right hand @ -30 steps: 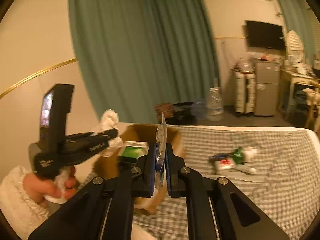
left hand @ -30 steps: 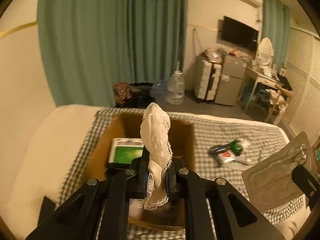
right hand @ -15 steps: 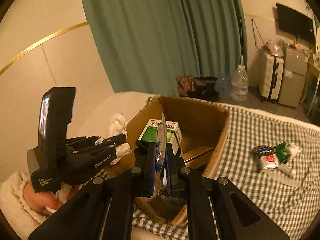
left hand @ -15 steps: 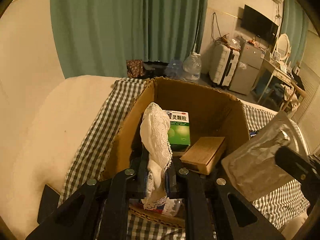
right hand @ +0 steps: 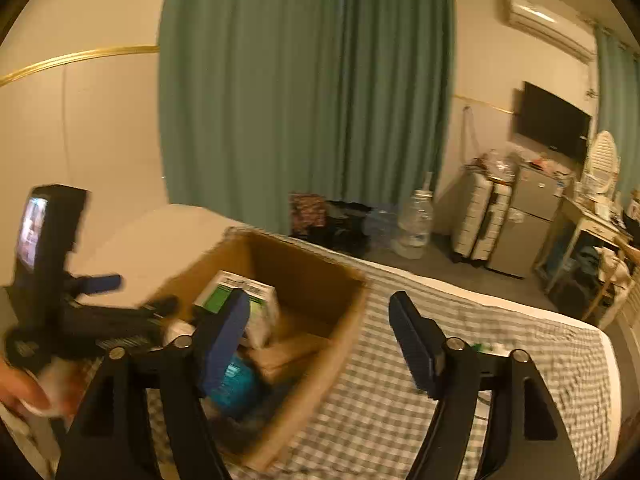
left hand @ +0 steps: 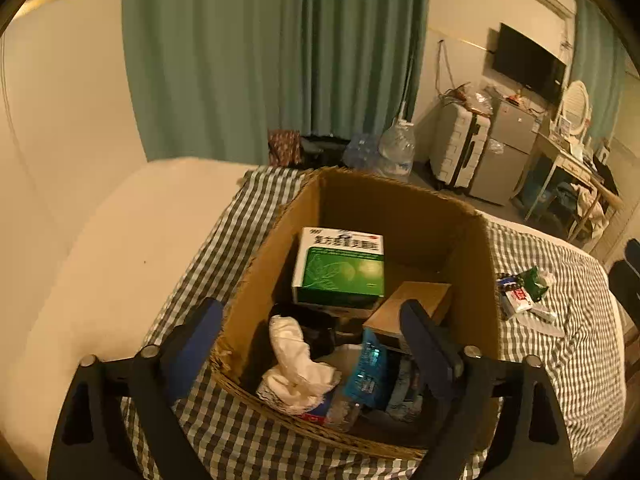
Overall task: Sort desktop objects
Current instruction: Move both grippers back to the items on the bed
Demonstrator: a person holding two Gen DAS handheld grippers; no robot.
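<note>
Both jaws are opening, nothing between them: left hand-held gripper (left hand: 310, 322), right hand-held gripper (right hand: 320, 320). The white lace cloth (left hand: 298, 364) lies crumpled in the cardboard box (left hand: 400, 208), long axis running toward the green box (left hand: 340, 270).

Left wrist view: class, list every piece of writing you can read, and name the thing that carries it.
Green and white medicine box in the cardboard box: a line of Chinese characters, too blurred to quote.
Blue packet: print too small.
Small packets on the checked cloth: red label, unreadable.

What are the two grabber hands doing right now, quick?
Left gripper: jaws opening, holding nothing; white lace cloth lies in the box below.
Right gripper: jaws opening, holding nothing.
</note>
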